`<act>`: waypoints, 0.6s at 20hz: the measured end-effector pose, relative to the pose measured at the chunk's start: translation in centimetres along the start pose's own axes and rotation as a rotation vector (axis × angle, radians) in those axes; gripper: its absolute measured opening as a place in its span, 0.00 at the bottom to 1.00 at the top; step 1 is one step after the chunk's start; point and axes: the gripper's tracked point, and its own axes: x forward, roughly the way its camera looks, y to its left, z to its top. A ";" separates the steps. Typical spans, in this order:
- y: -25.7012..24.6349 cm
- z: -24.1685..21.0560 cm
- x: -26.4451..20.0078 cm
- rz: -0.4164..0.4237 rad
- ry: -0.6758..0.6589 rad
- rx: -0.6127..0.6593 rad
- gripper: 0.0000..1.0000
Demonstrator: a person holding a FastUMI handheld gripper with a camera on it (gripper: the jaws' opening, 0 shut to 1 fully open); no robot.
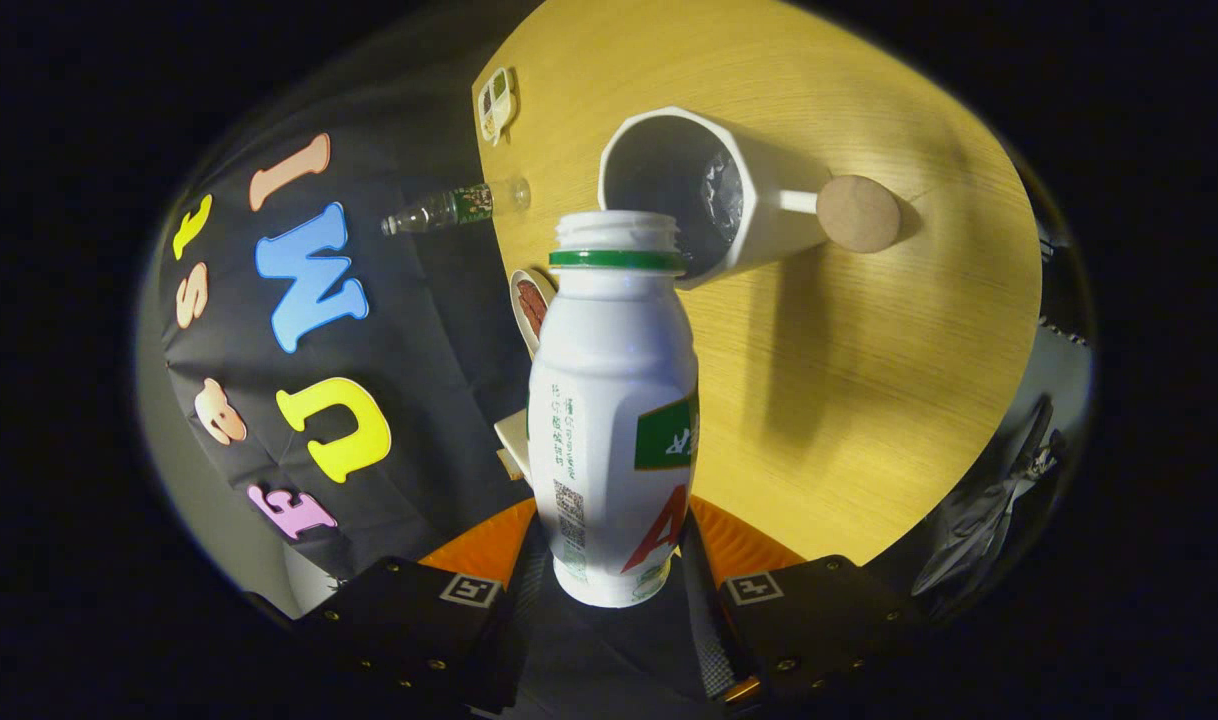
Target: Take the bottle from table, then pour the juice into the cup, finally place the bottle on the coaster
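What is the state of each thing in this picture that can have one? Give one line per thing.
bottle: uncapped, held between the fingers, mouth toward the cup.
cup: on the table, open, dark inside; contents unclear.
gripper: shut on the bottle.
small clear bottle: lying at the table's edge.

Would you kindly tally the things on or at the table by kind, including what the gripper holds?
Bottles: 2, the white bottle between the gripper fingers, the clear bottle at the table edge
Cups: 1, the white cup
Coasters: 1, the round coaster
Total: 4
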 end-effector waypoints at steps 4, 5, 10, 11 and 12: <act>-1.5 0.4 0.7 -0.015 -0.064 -0.163 0.67; -1.6 0.7 0.7 -0.020 -0.093 -0.214 0.67; -0.8 1.3 2.2 -0.020 -0.183 -0.394 0.67; -0.9 1.2 2.5 -0.024 -0.199 -0.429 0.67; -0.8 1.3 2.8 -0.029 -0.215 -0.475 0.67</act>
